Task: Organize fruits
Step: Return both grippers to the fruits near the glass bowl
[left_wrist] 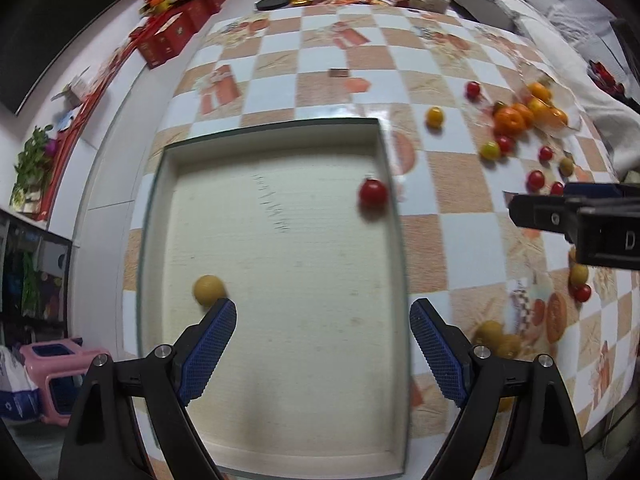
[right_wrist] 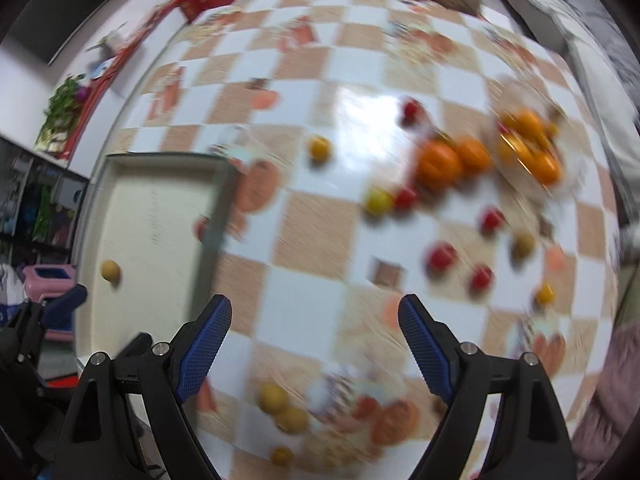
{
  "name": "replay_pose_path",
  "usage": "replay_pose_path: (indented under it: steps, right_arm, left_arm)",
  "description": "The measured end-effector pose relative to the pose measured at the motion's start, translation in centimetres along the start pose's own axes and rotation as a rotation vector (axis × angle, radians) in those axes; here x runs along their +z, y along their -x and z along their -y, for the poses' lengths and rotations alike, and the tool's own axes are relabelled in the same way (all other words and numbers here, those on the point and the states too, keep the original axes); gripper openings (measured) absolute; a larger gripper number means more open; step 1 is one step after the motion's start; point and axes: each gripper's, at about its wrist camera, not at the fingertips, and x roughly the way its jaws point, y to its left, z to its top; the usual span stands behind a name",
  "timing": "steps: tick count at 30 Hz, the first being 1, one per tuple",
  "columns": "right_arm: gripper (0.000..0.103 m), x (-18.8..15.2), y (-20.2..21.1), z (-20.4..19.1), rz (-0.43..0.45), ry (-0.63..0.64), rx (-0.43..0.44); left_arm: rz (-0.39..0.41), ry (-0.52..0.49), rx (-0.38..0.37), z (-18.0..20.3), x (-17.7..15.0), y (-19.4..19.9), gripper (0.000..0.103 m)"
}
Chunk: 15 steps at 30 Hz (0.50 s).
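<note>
Two fruits lie in the tray [left_wrist: 276, 456]: a red tomato [left_wrist: 373, 193] at its right wall and a yellow fruit [left_wrist: 208, 290] lower left, beside the left gripper [left_wrist: 323, 346], whose jaws stand apart, empty. The right gripper [right_wrist: 315, 344] is likewise spread and holds nothing. Most loose fruit, including the oranges [right_wrist: 440, 166], sits upper right of the right view. Approach one piece from above, centre it between the pads, close gently. The tray's long axis runs bottom to top of the frame; round fruit shows no clear axis.

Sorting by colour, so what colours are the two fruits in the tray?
One red, one yellow; left wrist view.
</note>
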Motion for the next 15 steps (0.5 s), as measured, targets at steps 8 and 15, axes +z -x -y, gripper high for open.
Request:
replay_pose_path:
  steps: [8, 15]
  right_arm:
    - [0.088, -5.1, 1.0, 8.7, -0.028, -0.161, -0.075]
    - [0.088, -6.4, 1.1, 15.0, -0.037, -0.243, -0.136]
  left_arm:
    - [0.002, -0.089, -0.068, 5.8, 1.7, 0.8, 0.09]
    - [0.005, -0.187, -0.098, 12.0, 4.7, -0.7, 0.09]
